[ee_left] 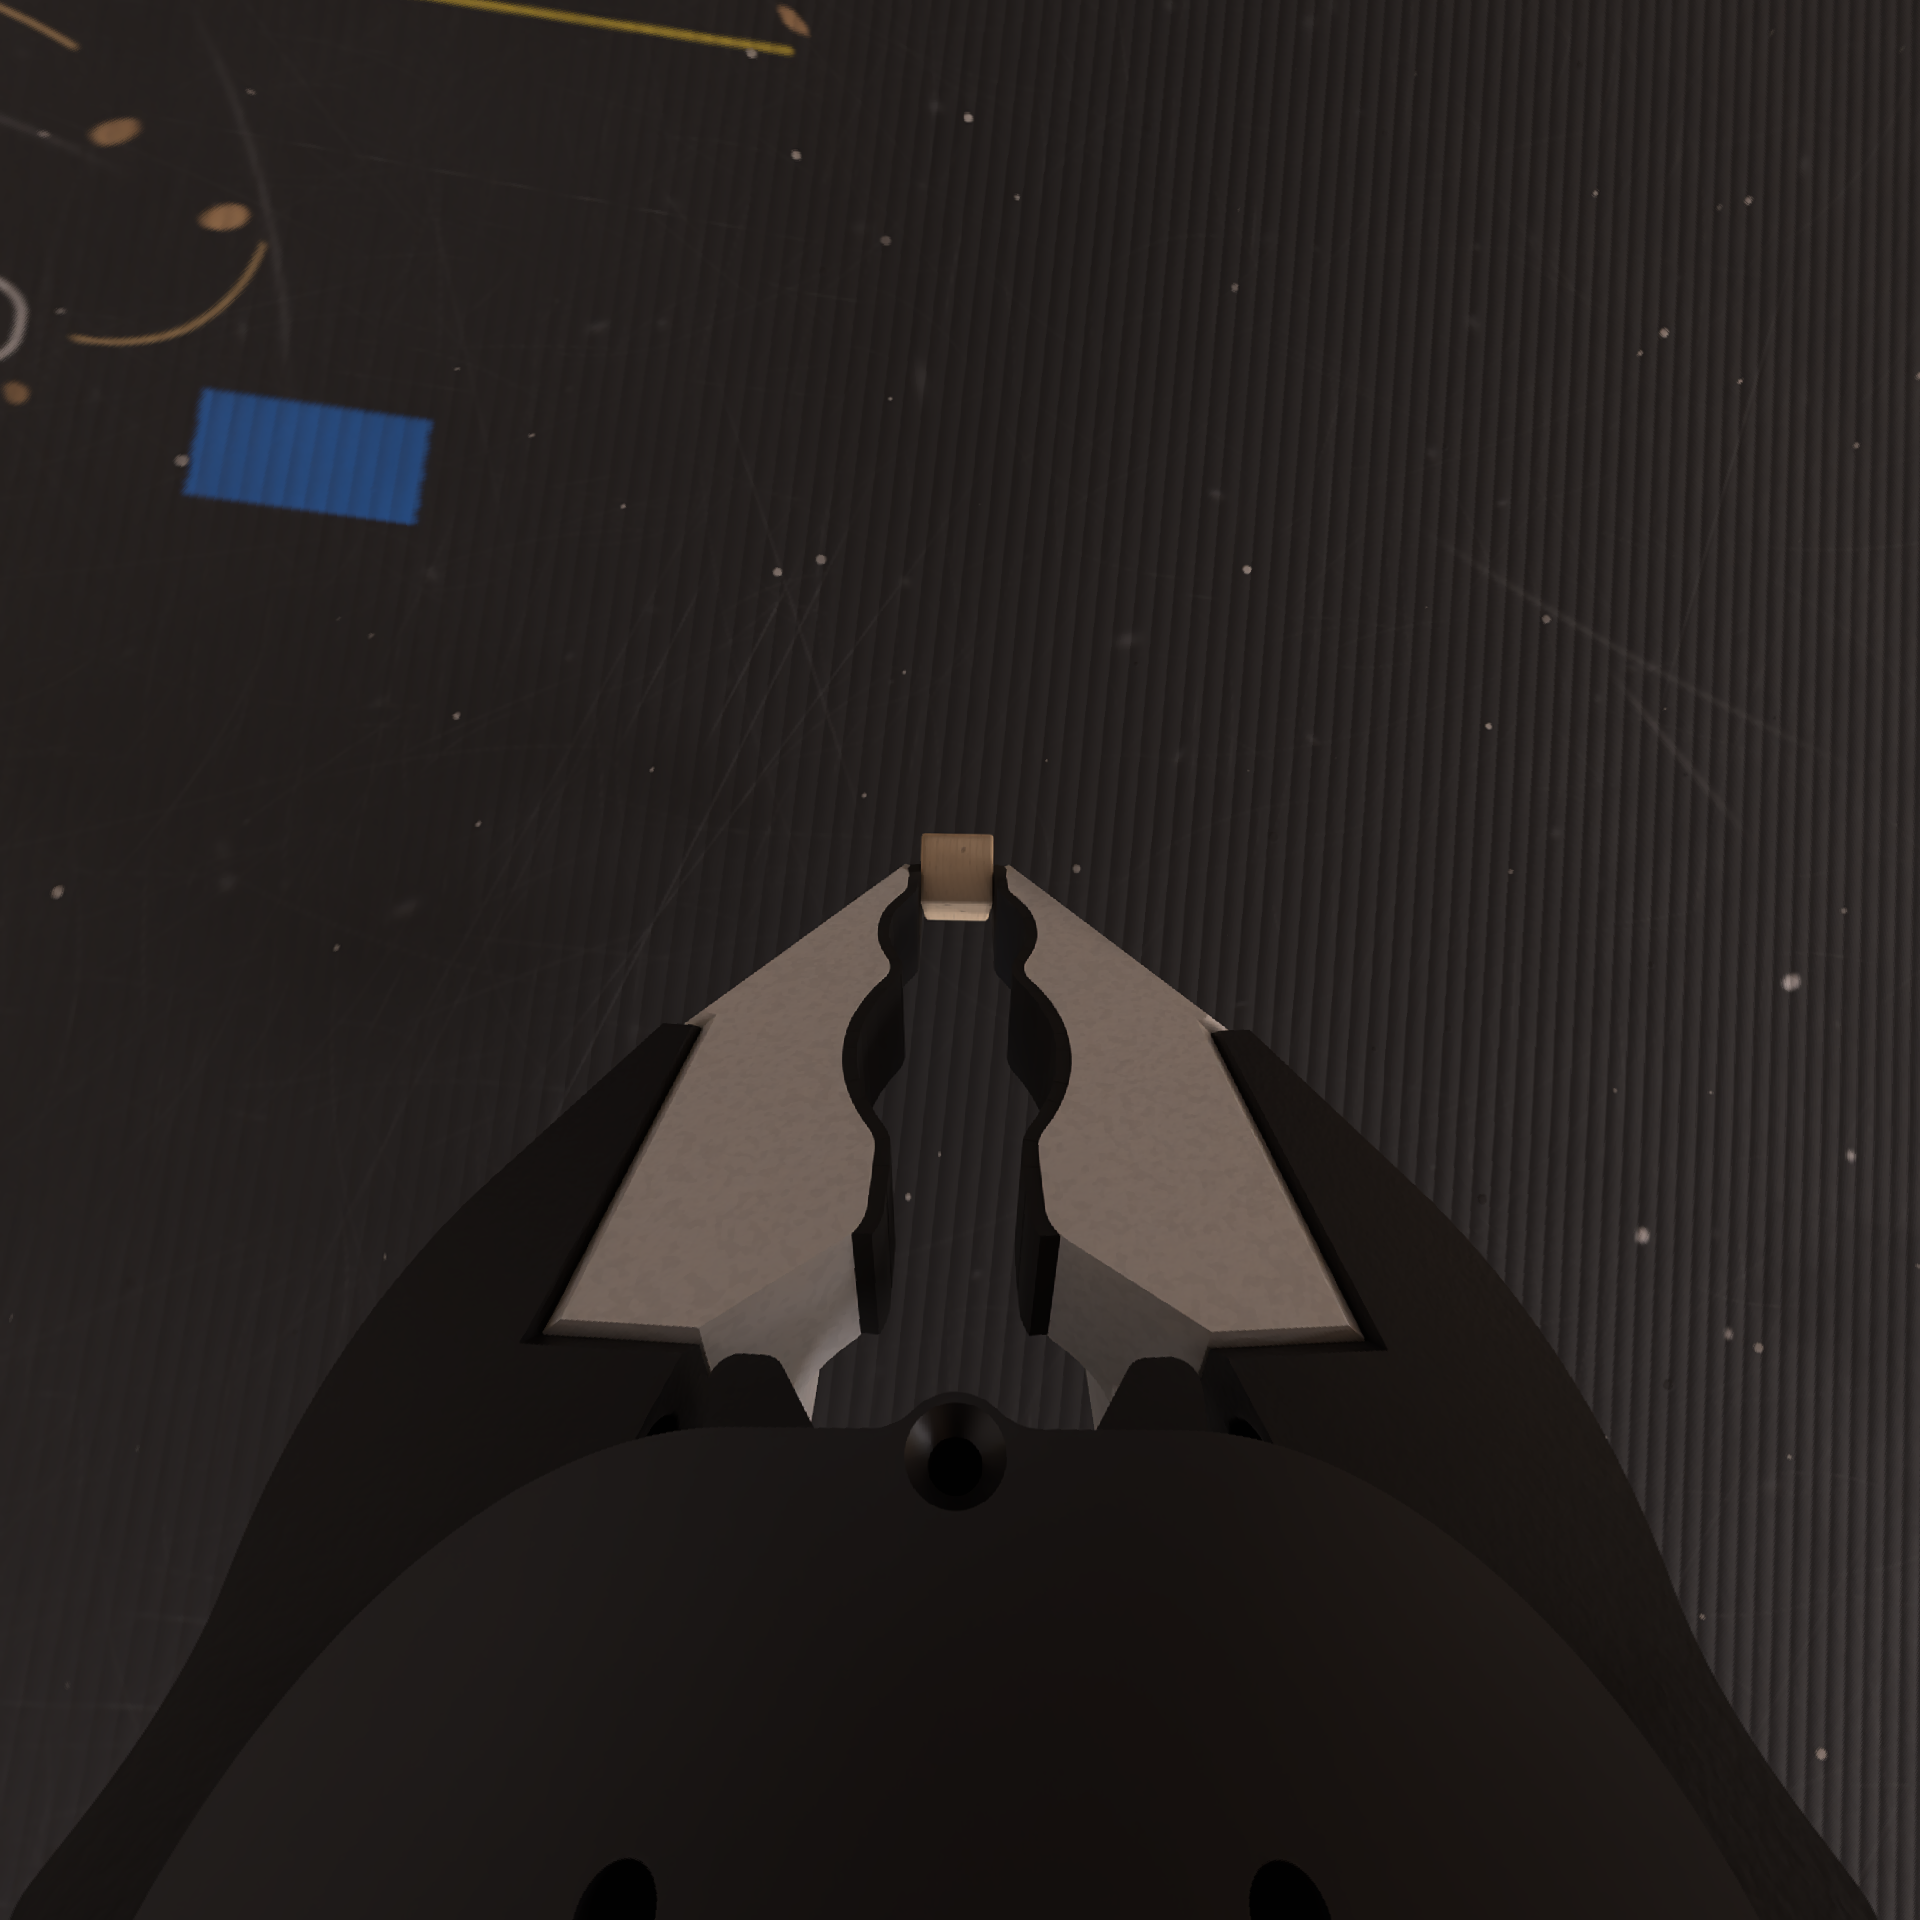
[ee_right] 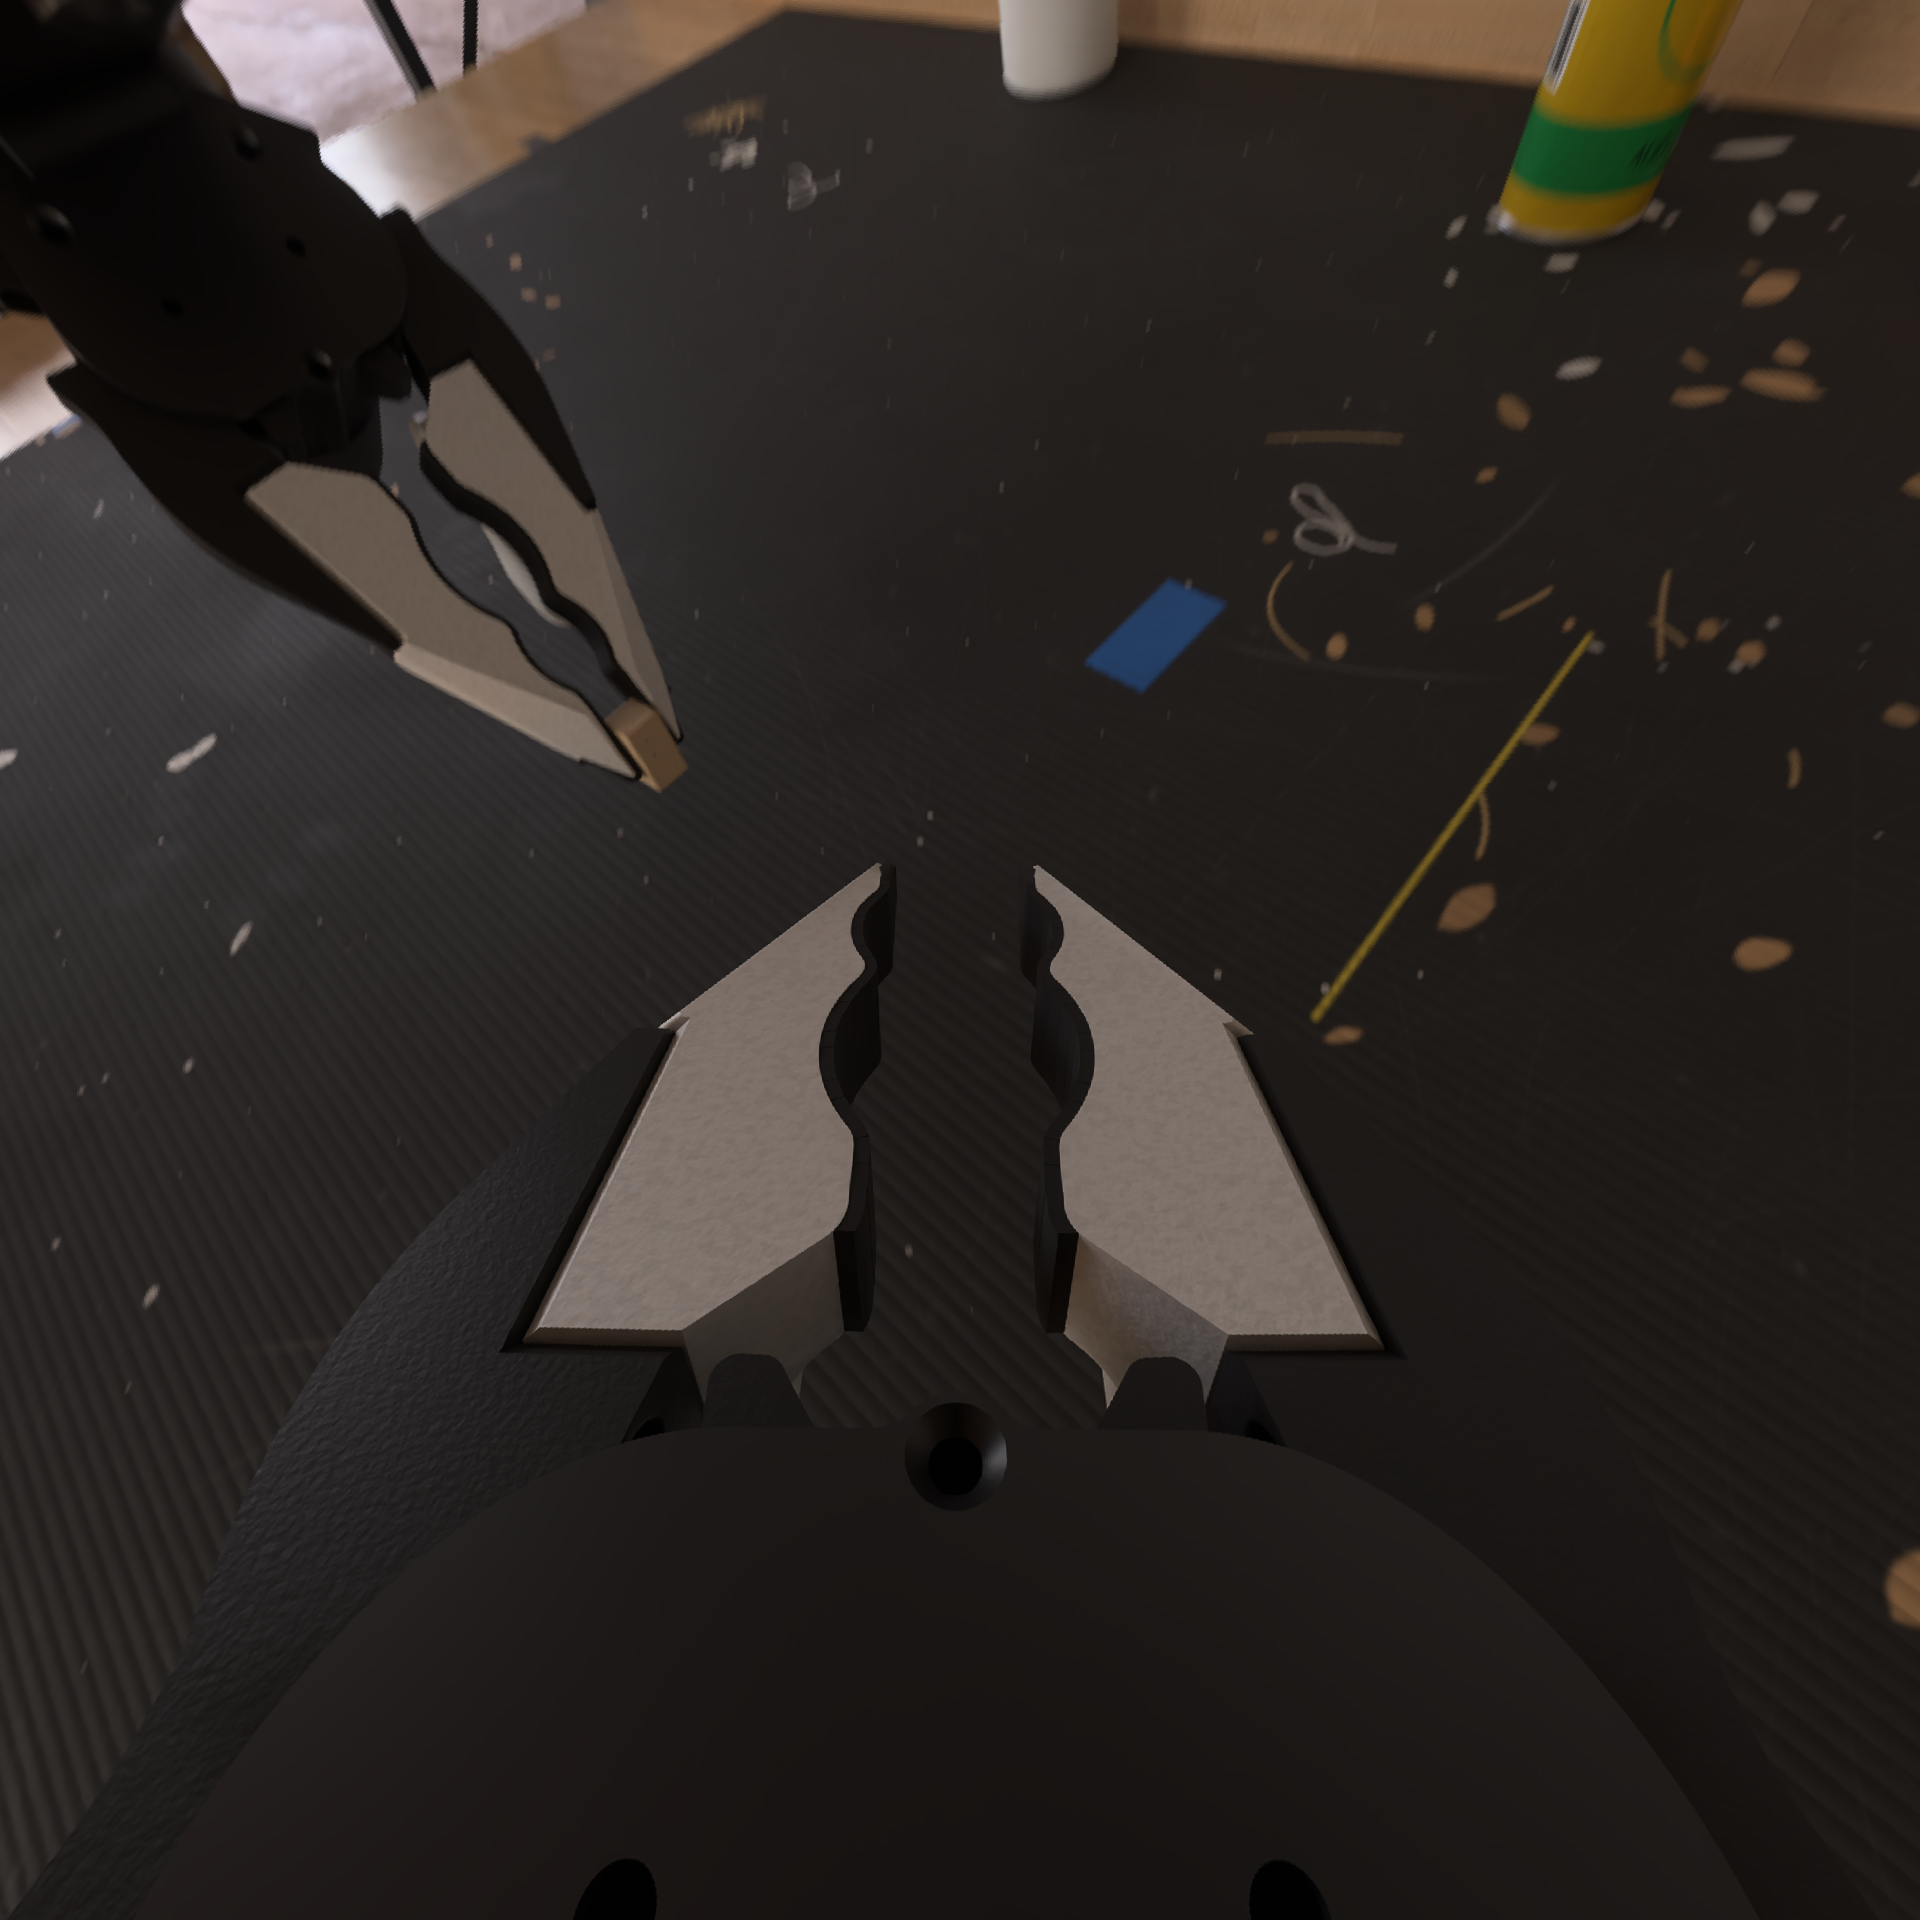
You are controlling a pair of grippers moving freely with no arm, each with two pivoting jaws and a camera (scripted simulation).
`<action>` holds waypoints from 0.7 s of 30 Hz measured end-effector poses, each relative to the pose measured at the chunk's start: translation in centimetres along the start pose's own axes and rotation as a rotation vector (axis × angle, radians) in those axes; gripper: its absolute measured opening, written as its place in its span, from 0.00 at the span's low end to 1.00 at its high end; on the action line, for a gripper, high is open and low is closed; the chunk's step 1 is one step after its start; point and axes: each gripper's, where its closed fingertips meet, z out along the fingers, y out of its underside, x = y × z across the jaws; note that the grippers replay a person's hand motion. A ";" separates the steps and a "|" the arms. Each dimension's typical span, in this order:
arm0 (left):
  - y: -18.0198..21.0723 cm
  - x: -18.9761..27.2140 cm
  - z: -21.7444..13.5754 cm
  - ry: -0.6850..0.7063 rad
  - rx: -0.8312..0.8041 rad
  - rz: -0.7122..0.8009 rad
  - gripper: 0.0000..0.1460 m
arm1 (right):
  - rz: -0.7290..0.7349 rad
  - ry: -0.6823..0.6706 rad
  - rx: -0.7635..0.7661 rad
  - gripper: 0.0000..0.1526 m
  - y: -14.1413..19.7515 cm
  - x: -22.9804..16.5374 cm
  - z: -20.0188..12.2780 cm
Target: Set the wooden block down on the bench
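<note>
My left gripper (ee_left: 957, 883) is shut on a small pale wooden block (ee_left: 957, 873), pinched at the very fingertips above the dark ribbed bench mat (ee_left: 1351, 623). In the right wrist view the left gripper (ee_right: 644, 743) comes in from the upper left, pointing down, with the block (ee_right: 652, 750) at its tip just above the mat (ee_right: 935, 416); I cannot tell whether the block touches it. My right gripper (ee_right: 961, 883) is open and empty, hovering over the mat to the lower right of the block.
A flat blue rectangle (ee_left: 310, 457) lies on the mat, also in the right wrist view (ee_right: 1153, 634). A yellow and green can (ee_right: 1600, 125) and a white cylinder (ee_right: 1055, 42) stand at the back edge. A thin yellow rod (ee_right: 1455, 831) and wood shavings (ee_right: 1766, 384) lie at right.
</note>
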 end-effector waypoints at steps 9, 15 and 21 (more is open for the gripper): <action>-0.5 0.1 2.2 -0.012 -0.047 0.045 0.08 | -0.020 0.007 -0.129 0.17 3.2 0.7 0.2; -0.7 0.3 2.0 -0.025 0.007 0.011 0.11 | -0.067 0.048 -0.212 0.16 4.7 1.3 0.8; -0.7 0.3 0.5 -0.031 0.061 -0.029 0.14 | -0.010 0.044 -0.217 0.16 4.3 1.7 0.8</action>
